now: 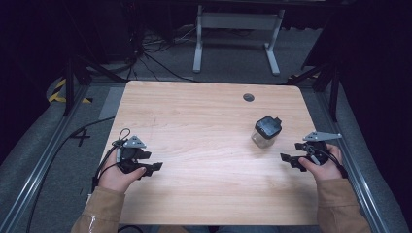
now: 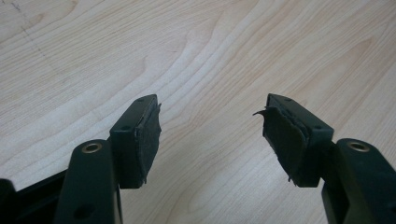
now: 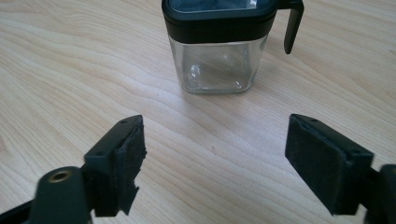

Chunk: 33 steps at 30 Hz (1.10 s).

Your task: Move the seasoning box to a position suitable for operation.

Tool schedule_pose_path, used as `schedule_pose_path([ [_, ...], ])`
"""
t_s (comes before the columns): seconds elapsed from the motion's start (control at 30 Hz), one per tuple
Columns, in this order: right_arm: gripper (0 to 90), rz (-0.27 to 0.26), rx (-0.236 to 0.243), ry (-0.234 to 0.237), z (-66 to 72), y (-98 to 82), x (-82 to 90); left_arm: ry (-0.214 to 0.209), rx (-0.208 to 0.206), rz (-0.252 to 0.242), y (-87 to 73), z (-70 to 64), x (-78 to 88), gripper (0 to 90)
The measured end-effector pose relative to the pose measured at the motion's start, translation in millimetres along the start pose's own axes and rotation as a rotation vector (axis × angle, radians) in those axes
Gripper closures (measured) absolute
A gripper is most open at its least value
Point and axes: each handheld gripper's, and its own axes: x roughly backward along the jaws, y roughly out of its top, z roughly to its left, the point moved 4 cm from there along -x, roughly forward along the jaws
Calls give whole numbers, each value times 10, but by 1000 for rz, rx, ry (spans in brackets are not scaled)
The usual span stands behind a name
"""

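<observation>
Dark floor and black curtains surround one pale wooden tabletop (image 1: pixel 204 145), with a white metal frame standing beyond its far edge. One small dark round grommet (image 1: pixel 248 97) sits near the far edge of the tabletop. One clear square jar (image 1: pixel 266 132) with a black lid stands upright on the right half, and a black tab hangs down beside the lid in the right gripper view. Two grippers rest low over the near part of the tabletop, one in each hand. The left gripper (image 1: pixel 156 167) is at the near left, well apart from the jar; its jaws stand wide over bare wood, with nothing between them. The right gripper (image 1: pixel 286 158) is at the near right, near the jar and pointing toward it, its jaws also wide and not touching it. Tan sleeves cover both forearms.
</observation>
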Motion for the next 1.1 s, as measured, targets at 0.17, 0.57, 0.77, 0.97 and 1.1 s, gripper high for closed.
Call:
schedule_pose_path([
  [0.17,163,-26,-10,4,29,29,22,13,-13,-14,31,-16,13,363],
  [0.57,162,-48,17,-15,79,204,-139,12,-1,-17,80,-35,41,362],
  [0.77,162,-41,18,-5,57,349,-414,12,1,-22,84,-30,32,360],
  [0.97,163,-3,20,-35,-12,365,-658,5,1,-5,61,-12,14,359],
  [1.1,158,-32,17,-49,-27,380,-796,5,8,3,50,-20,1,356],
])
